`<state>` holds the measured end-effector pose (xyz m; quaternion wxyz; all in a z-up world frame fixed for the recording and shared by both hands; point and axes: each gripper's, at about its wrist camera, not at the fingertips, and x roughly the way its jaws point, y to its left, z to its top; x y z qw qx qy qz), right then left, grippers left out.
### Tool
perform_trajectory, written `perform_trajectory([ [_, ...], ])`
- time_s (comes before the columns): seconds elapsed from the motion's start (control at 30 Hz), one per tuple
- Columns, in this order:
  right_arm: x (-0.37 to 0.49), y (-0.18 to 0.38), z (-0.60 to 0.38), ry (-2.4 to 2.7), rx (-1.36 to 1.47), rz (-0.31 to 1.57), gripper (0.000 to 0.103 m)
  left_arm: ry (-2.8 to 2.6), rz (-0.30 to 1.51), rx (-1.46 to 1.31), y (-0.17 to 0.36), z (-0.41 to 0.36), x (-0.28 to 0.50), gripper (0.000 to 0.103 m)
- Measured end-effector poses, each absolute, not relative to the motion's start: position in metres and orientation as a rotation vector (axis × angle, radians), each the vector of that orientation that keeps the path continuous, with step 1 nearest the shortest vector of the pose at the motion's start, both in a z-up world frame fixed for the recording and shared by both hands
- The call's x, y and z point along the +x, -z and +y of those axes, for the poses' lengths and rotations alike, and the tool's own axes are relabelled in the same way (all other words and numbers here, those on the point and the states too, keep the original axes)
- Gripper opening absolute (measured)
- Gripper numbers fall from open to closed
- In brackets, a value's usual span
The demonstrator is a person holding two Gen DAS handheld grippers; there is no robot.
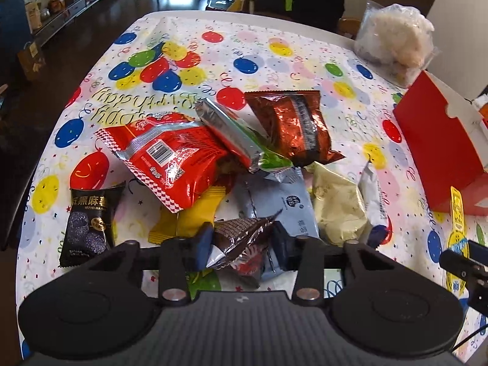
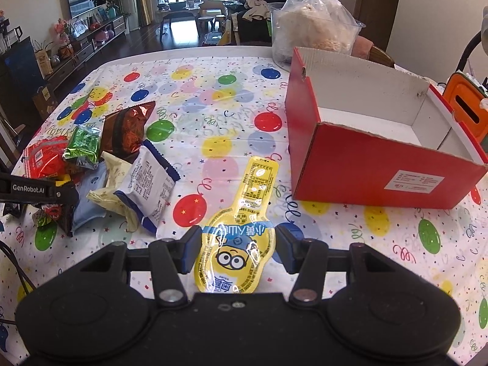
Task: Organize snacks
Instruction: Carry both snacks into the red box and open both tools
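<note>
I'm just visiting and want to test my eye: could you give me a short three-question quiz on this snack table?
1. True or false: the red box already holds snacks.
2. Which packet lies between the right claw fingers? A) black sesame packet B) yellow cartoon pouch C) green packet
3. Fill in: the left claw sits around a crinkled dark ____ wrapper.

Key: 1 false, its visible interior is bare; 2 B; 3 foil.

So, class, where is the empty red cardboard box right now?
In the right wrist view, the red cardboard box sits open on the balloon-print tablecloth, far right, beyond the yellow cartoon pouch and before the clear plastic bag.
</note>
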<state>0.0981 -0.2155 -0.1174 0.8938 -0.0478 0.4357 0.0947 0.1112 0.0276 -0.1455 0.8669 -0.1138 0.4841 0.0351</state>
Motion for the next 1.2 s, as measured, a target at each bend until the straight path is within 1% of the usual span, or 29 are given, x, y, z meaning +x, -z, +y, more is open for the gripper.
perform_trajectory([
  [0.1,0.095,0.114,-0.213,-0.199,-0.107,0.894,0.051,-0.064,1.010,-0.260,0.144,0.031,0.107,0.032],
  [0.37,0.081,0.101,-0.210,-0.198,-0.114,0.864,0.051,-0.030,0.980,-0.284,0.130,0.033,0.088,0.032],
  [0.63,0.073,0.069,-0.223,-0.177,-0.097,0.790,0.051,0.058,0.938,-0.246,0.091,0.015,0.073,0.032],
  [0.97,0.098,0.027,-0.267,-0.176,-0.092,0.714,0.051,0.216,0.829,-0.140,0.027,-0.049,0.102,0.032],
  [1.2,0.151,0.019,-0.321,-0.169,-0.108,0.704,0.051,0.300,0.827,-0.096,0.007,-0.120,0.156,0.032],
])
